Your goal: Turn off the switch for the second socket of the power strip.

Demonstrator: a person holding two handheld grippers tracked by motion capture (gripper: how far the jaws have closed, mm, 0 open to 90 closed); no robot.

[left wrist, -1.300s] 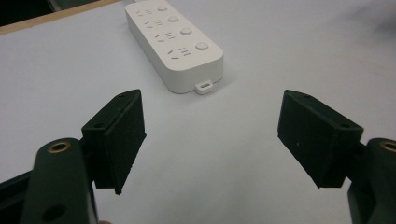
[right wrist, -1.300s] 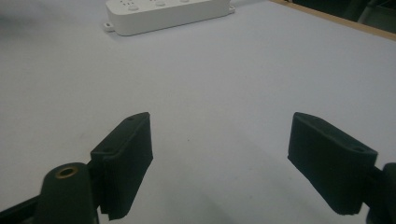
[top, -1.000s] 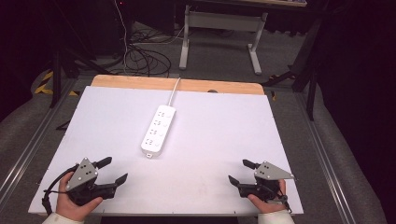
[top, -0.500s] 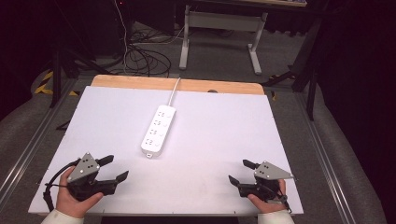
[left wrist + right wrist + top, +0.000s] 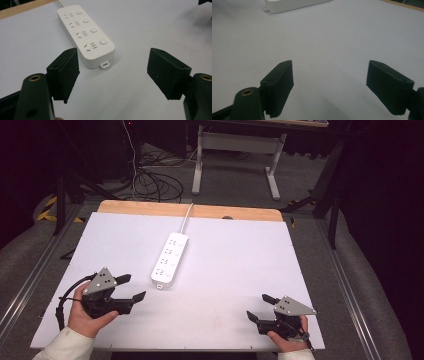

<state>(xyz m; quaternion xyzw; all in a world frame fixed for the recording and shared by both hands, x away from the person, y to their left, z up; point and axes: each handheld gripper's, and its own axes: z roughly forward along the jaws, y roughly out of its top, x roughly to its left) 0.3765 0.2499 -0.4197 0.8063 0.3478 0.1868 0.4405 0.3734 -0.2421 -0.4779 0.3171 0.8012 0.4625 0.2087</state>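
A white power strip (image 5: 170,259) with several sockets and round buttons lies flat near the middle of the white table top (image 5: 240,250), and its cord (image 5: 186,217) runs off the far edge. My left gripper (image 5: 132,287) is held low at the near left, open and empty, with its jaws pointing at the strip's near end. In the left gripper view the strip (image 5: 85,32) lies just ahead of the left gripper (image 5: 113,65). My right gripper (image 5: 257,306) is open and empty at the near right. Ahead of the right gripper (image 5: 330,66) is bare table, with the strip (image 5: 294,5) far off.
A wooden strip (image 5: 150,209) edges the table's far side. Loose cables (image 5: 150,180) and a desk frame (image 5: 235,155) stand on the floor beyond. Metal rails (image 5: 30,280) run along both sides of the table.
My left gripper has moved forward and a little right, closer to the power strip's near end. The right gripper has hardly moved.
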